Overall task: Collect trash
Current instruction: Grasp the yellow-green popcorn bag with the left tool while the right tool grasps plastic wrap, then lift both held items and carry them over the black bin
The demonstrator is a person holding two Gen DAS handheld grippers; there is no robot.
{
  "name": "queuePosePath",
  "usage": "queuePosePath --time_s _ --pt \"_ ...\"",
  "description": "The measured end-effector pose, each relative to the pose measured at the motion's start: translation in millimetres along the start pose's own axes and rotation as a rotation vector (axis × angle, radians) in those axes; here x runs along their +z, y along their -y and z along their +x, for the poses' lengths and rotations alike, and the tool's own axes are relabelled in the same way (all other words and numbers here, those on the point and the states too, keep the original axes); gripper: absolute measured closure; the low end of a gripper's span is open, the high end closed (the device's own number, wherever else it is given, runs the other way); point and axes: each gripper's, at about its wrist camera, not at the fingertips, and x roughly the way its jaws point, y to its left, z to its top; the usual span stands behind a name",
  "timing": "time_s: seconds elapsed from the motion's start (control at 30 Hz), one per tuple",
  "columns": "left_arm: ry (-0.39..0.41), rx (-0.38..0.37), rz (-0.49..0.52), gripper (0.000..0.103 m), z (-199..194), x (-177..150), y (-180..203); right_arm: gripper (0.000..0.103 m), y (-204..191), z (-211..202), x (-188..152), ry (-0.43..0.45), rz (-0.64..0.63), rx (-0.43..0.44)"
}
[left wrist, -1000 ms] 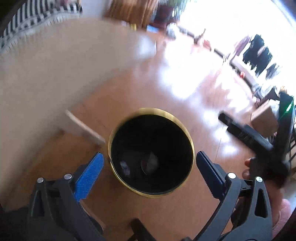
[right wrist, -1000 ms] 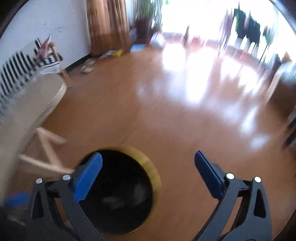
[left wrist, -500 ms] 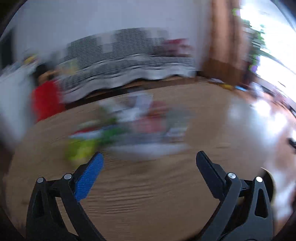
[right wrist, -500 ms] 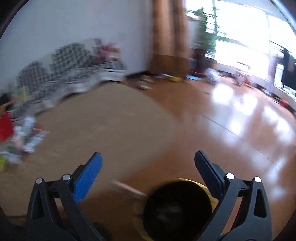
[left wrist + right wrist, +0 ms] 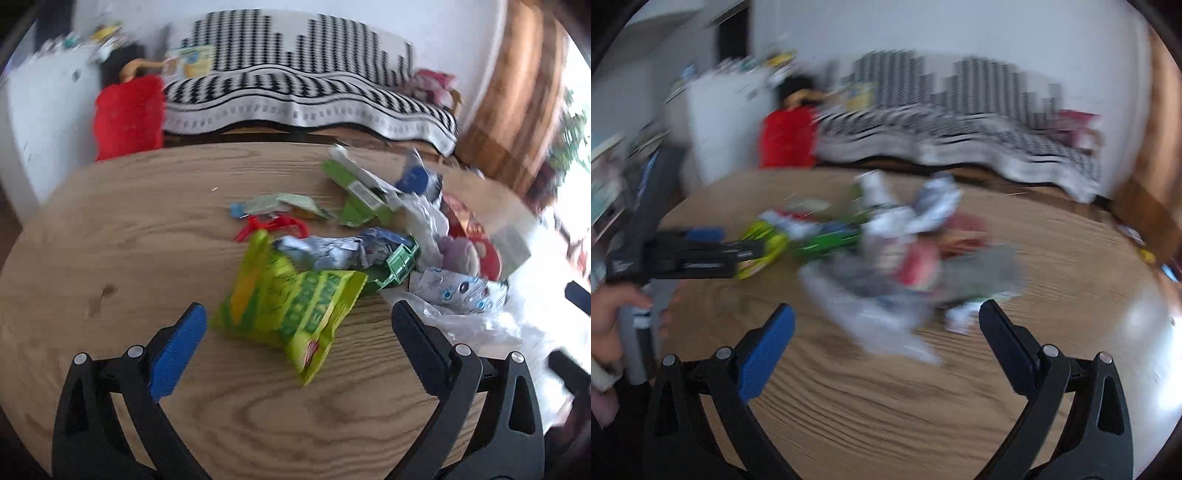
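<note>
Hovering over the wooden bench (image 5: 110,229), the left claw (image 5: 299,332) gapes empty before a yellow-green snack bag (image 5: 288,299); the right claw (image 5: 886,328) also gapes empty.

A pile of wrappers (image 5: 369,251) lies on the table (image 5: 129,240) — toward its right half. The snack bag (image 5: 291,299) sits at the pile's near-left edge, a flattened carton (image 5: 362,195) behind it, a clear plastic bag (image 5: 476,325) to its right. Behind the table stands a couch (image 5: 306,96) — a cushion (image 5: 127,118) at its left end.
</note>
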Motion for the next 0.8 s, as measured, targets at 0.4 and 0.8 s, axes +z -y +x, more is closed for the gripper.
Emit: queuePosePath --time_s 0.4,0.8 --pt "-0.117 0.025 0.1 0.006 58.7 -2.7 -6.6 0.053 -15.2 89.6 -5.8 -0.185 -0.007 0.171" --pt "-0.031 0.059 0.039 0.042 19.6 -4.0 -14.7 0.095 10.5 42.2 5.3 -0.016 0.156 0.289"
